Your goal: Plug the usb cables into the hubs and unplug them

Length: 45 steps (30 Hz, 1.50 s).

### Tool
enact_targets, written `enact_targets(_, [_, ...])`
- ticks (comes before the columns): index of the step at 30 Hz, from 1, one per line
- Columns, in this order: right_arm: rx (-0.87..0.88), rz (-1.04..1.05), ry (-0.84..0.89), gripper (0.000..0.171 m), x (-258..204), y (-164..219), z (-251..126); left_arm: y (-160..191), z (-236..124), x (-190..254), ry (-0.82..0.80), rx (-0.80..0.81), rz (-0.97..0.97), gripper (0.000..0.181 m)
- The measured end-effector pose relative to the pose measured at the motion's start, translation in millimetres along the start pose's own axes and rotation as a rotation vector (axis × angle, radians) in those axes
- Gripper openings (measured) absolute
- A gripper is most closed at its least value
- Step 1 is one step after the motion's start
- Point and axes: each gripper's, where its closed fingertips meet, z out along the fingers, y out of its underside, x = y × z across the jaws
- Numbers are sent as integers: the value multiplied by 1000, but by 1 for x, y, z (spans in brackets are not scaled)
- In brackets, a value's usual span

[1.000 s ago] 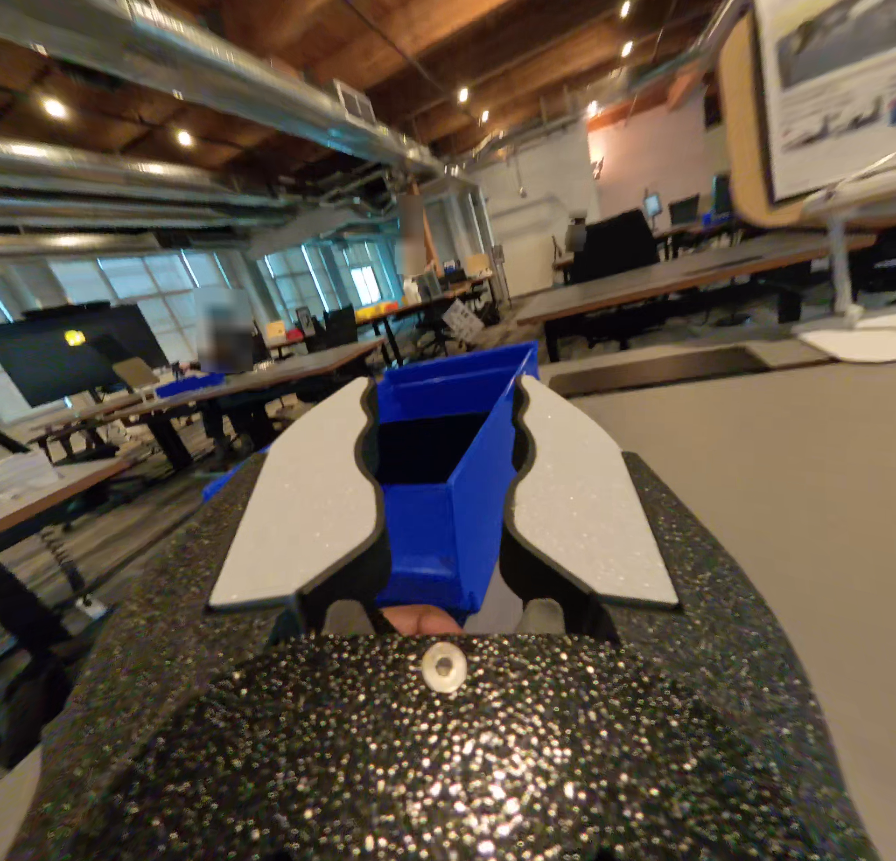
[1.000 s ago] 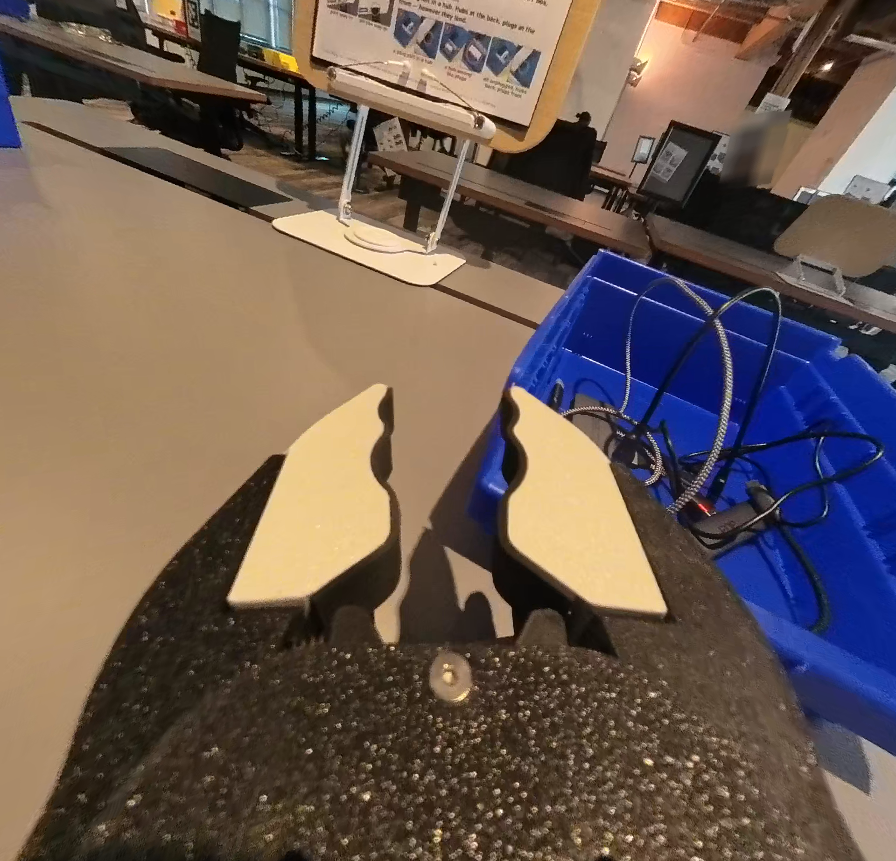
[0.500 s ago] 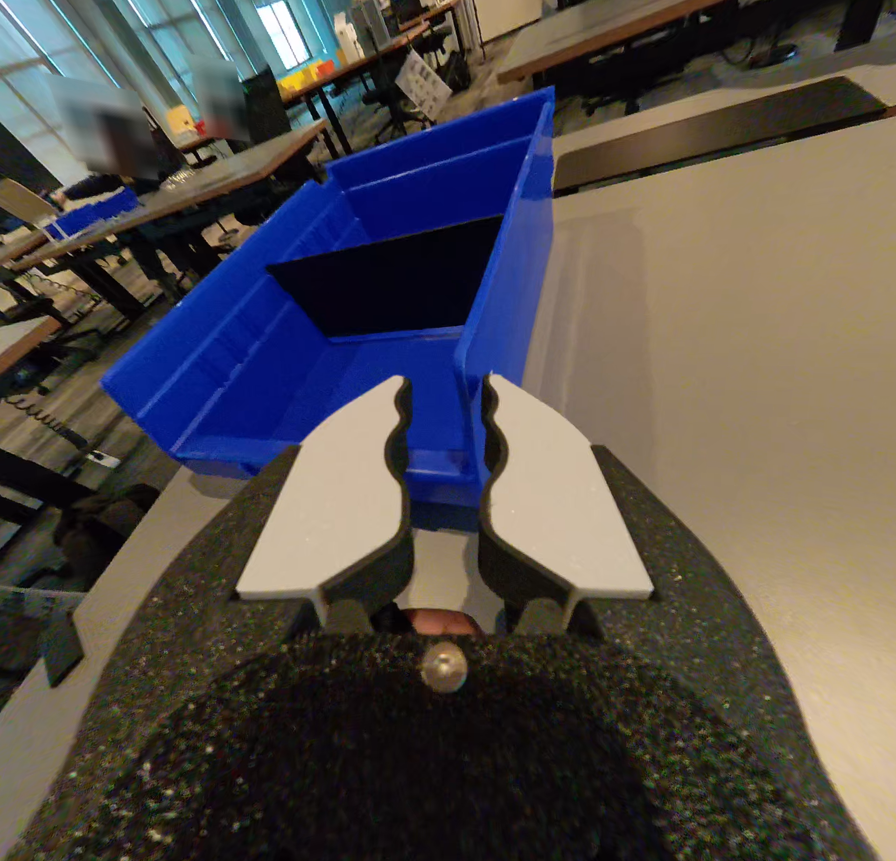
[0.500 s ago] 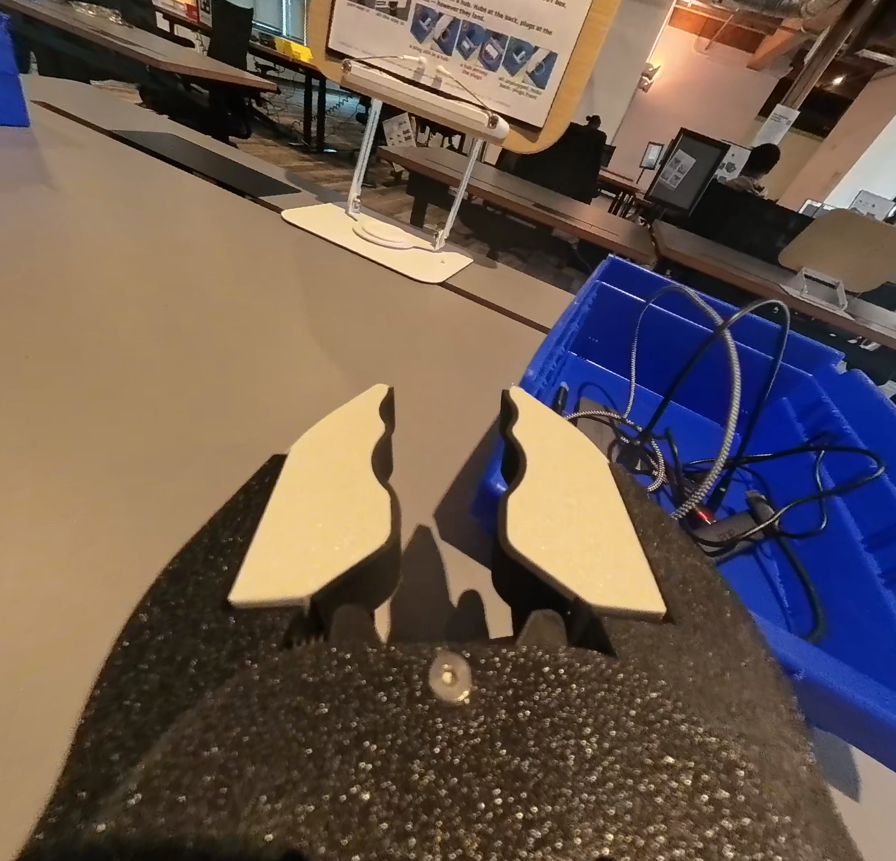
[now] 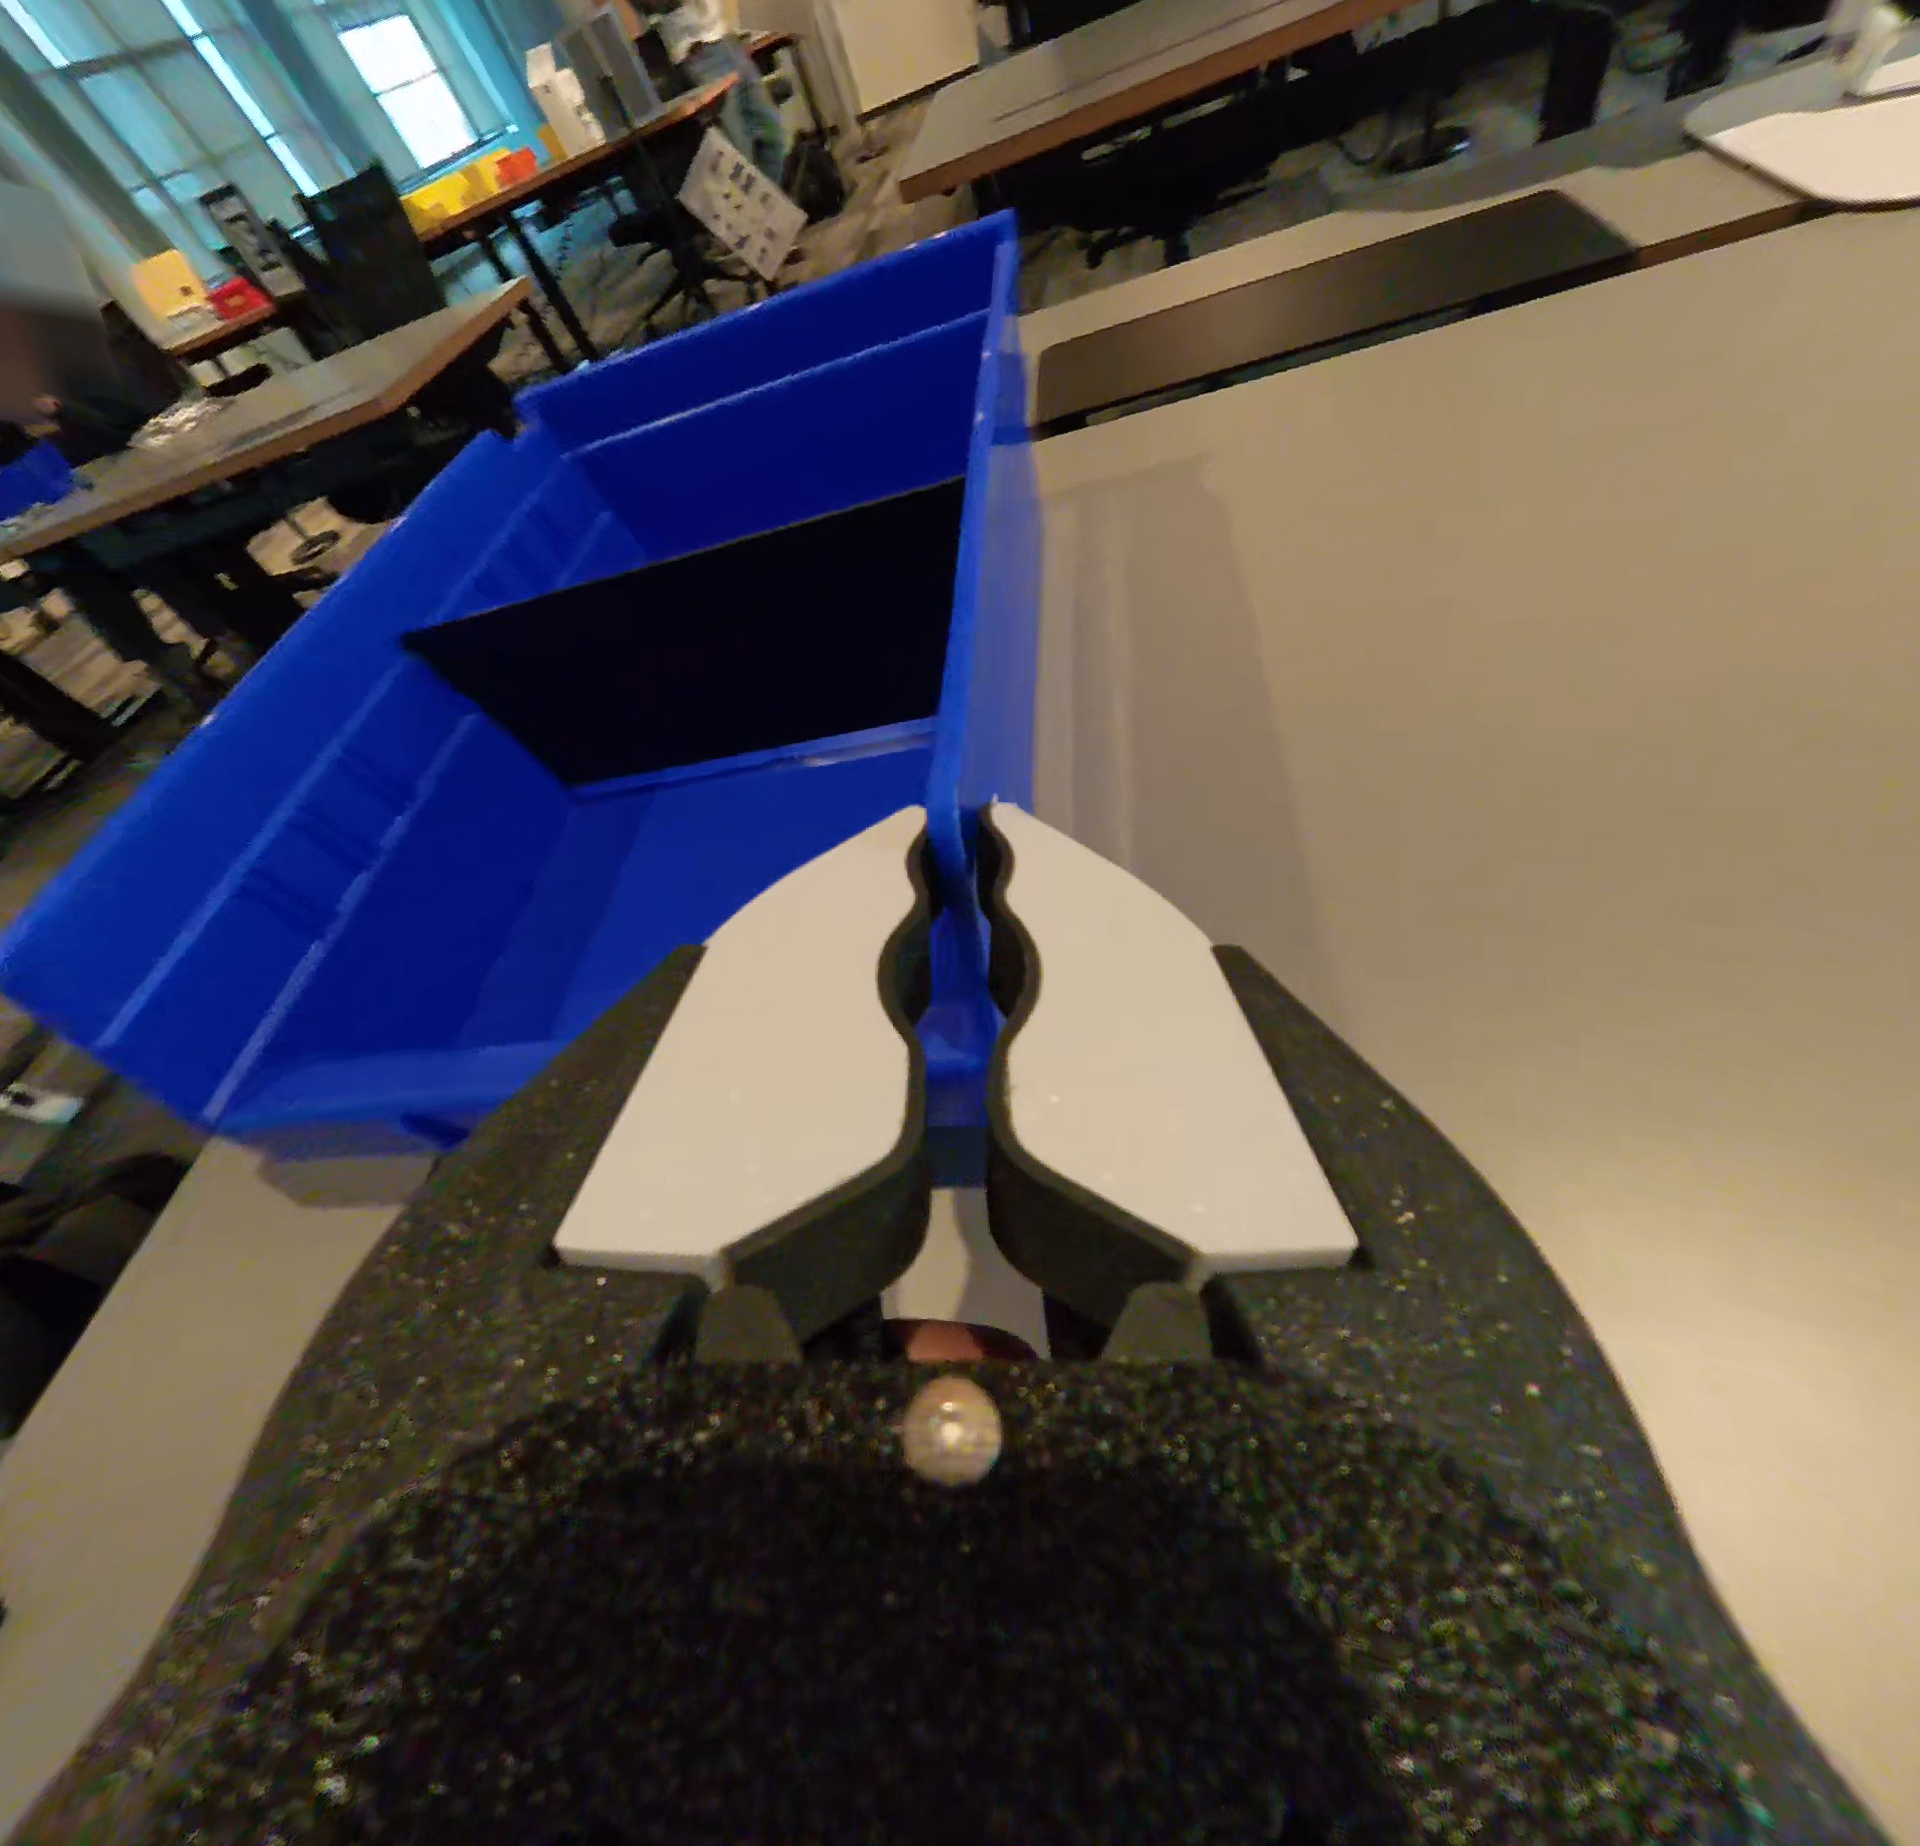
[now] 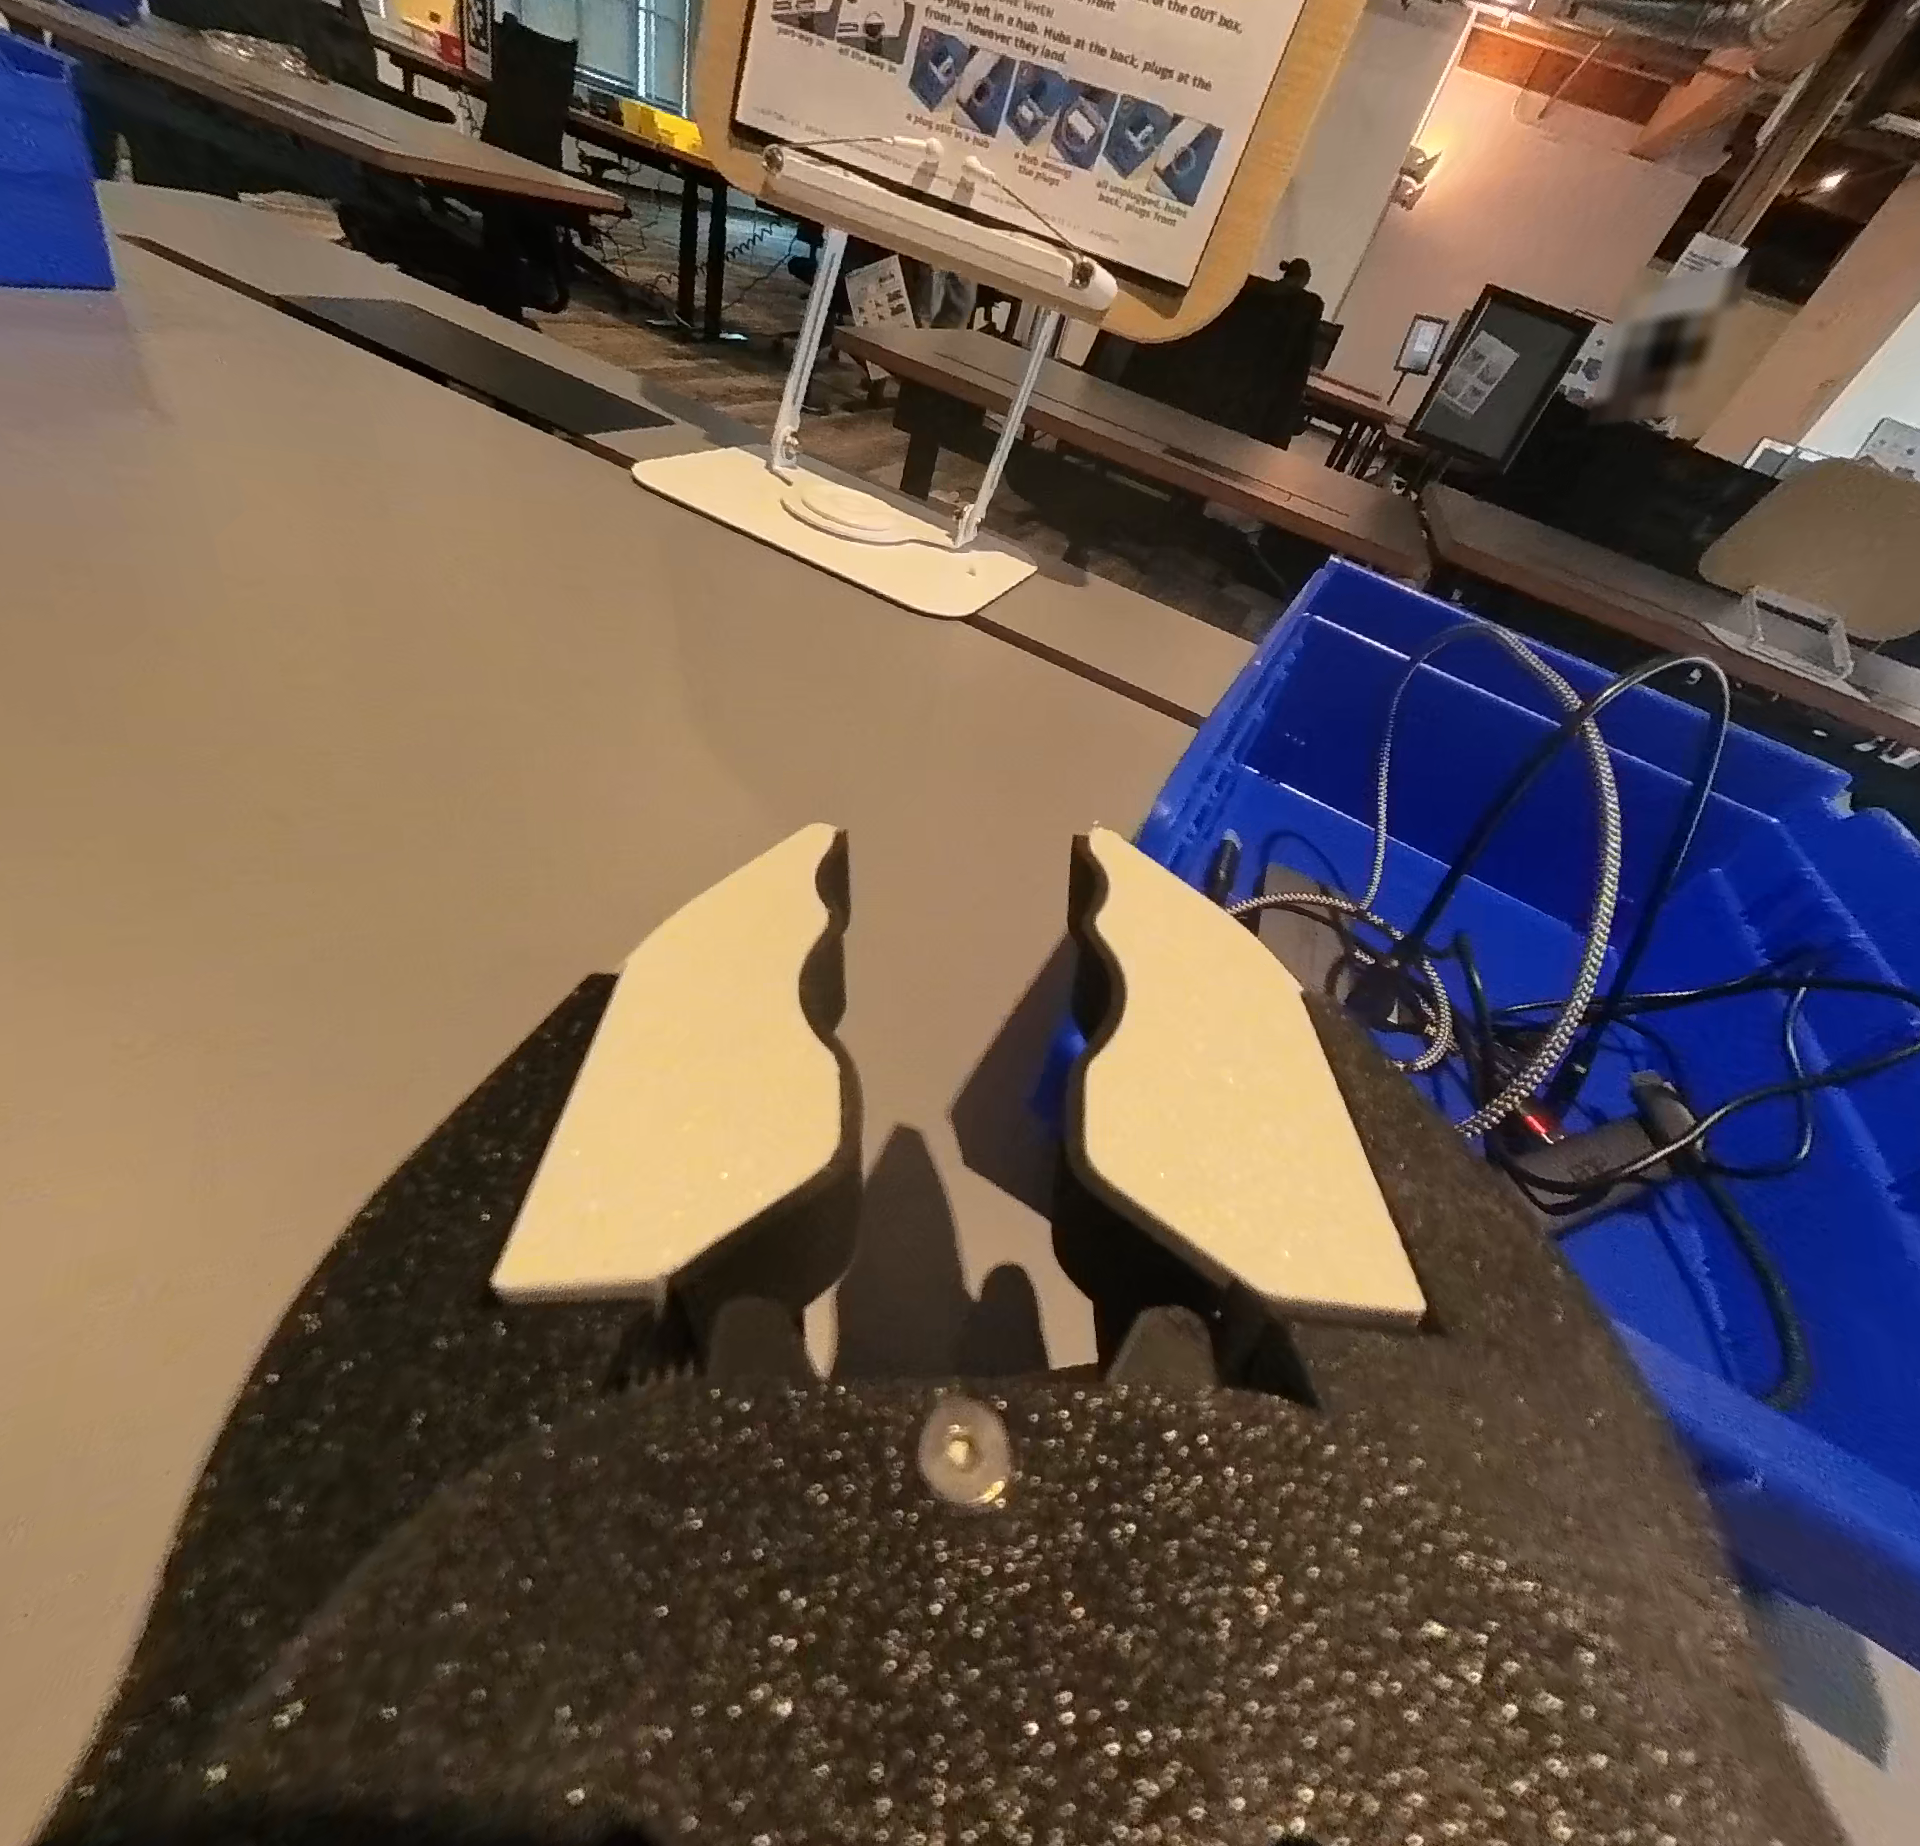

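In the left wrist view my left gripper [image 5: 954, 840] is shut on the right side wall of an empty blue bin [image 5: 520, 778] that has a black divider [image 5: 717, 643] across it. The bin rests at the left edge of the grey table [image 5: 1507, 757]. In the right wrist view my right gripper [image 6: 956, 851] is open and empty above the table [image 6: 364, 757], just left of a second blue bin [image 6: 1714, 965]. That bin holds tangled black and braided USB cables [image 6: 1590, 923] and a dark hub [image 6: 1579, 1162].
A white stand [image 6: 831, 518] with an instruction board [image 6: 997, 82] sits at the table's far edge. A black strip [image 5: 1330, 310] is set into the far side of the table. Other desks, chairs and monitors fill the room behind. My hands' fingertips stand some 60 cm from each other.
My left gripper tipped down from facing the room to the empty bin and closed its jaws on the bin's right wall. My right gripper stayed open and shifted slightly.
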Motion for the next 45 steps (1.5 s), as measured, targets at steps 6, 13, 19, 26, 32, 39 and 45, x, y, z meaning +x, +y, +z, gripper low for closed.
enact_targets(6, [7,1,3,41,1,-1,-1,-11,-9,37,143,70,106,6])
enact_targets(13, [5,0,8,40,2,-1,-1,-17,-20,63,265,131,153,7])
enact_targets(19, [7,-2,12,40,2,-1,-1,-22,-32,91,393,188,242,8])
enact_targets(26, [6,-1,16,40,4,-1,-2,-30,-56,135,617,297,360,9])
enact_targets(32, [2,5,22,40,5,0,-1,-30,-87,168,831,389,421,8])
enact_targets(39, [3,16,28,40,7,1,-2,-26,-128,197,1089,479,461,8])
enact_targets(45, [5,28,33,40,10,1,-2,-21,-163,217,1295,536,480,8])
